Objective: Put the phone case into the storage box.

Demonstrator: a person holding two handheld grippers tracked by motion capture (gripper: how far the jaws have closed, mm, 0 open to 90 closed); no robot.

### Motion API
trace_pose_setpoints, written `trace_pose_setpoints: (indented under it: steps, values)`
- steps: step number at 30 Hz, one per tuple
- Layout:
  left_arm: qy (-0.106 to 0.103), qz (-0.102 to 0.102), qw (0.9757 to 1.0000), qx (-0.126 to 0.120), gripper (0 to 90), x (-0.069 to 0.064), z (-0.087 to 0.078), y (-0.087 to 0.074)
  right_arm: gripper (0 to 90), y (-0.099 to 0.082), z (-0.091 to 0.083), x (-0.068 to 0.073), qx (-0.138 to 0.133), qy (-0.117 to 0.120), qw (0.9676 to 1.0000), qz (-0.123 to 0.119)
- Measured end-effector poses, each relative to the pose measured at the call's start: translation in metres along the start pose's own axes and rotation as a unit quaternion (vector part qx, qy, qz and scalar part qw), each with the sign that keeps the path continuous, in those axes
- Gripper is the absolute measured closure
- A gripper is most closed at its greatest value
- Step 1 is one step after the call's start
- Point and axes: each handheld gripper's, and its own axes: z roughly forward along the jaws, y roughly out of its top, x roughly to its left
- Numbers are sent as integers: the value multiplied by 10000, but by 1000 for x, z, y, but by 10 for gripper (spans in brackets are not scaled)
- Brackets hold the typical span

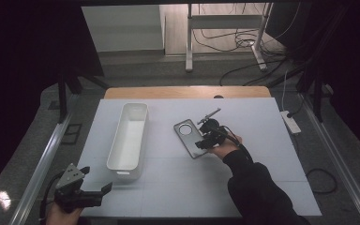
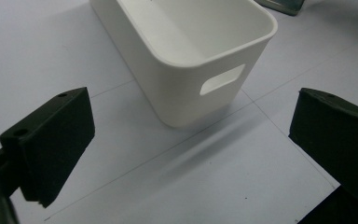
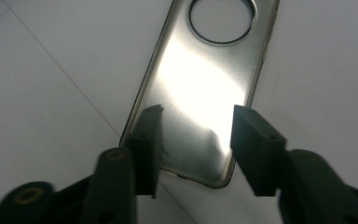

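Observation:
A silver phone case [image 1: 186,135] with a round hole lies flat on the white mat, right of centre. My right gripper [image 1: 206,142] is low over its near end. In the right gripper view the phone case [image 3: 200,79] runs away from me, and the right gripper [image 3: 198,140] is open, its jaws standing on either side of the case's end, apart from its edges. My left gripper [image 1: 96,180] hovers open at the mat's front left corner. In the left gripper view the left gripper [image 2: 193,140] faces the short end of a long white bin [image 2: 191,93].
The white bin [image 1: 143,136] lies lengthwise left of centre, with nothing inside that I can see. A thin grey stick [image 1: 209,115] shows just behind the right gripper. The white mat [image 1: 262,154] has open room at the right and front. A power strip [image 1: 290,121] lies on the floor beyond the right edge.

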Motion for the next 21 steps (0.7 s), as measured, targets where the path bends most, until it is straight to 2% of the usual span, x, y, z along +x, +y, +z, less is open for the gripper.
trace_pose_setpoints:
  steps: [6,7,13,21]
  values:
    - [3,4,10000,15,9,0,0,0,875,0,9,1,214,96,9997,-92]
    - [3,6,10000,18,10,0,0,0,897,-1,10,1,215,114,9997,-101]
    - [7,-2,10000,15,11,0,0,0,898,-6,21,0,239,162,9996,-17]
    - [7,7,10000,26,11,0,0,0,898,-11,25,3,260,162,9995,-9]
